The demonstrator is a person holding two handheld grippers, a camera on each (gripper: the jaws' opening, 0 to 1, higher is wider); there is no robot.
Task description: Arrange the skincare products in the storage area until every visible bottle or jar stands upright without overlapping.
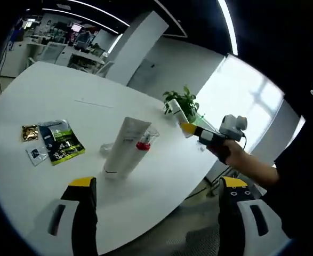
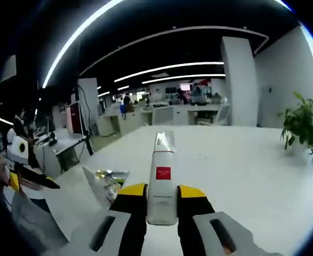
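My right gripper is shut on a white tube with a red square label, its crimped end pointing away from me. In the left gripper view that right gripper reaches in from the right, held by a hand, with the white tube raised above the table's far side. My left gripper is wide open with nothing between its jaws, hovering near the table's edge. Ahead of it a larger white tube lies flat, and a small clear bottle with a red part rests against it.
Green, gold and dark sachets lie left of the larger tube on the white table; these sachets also sit left of my right jaws. A potted plant stands at the table's far edge. Office desks fill the background.
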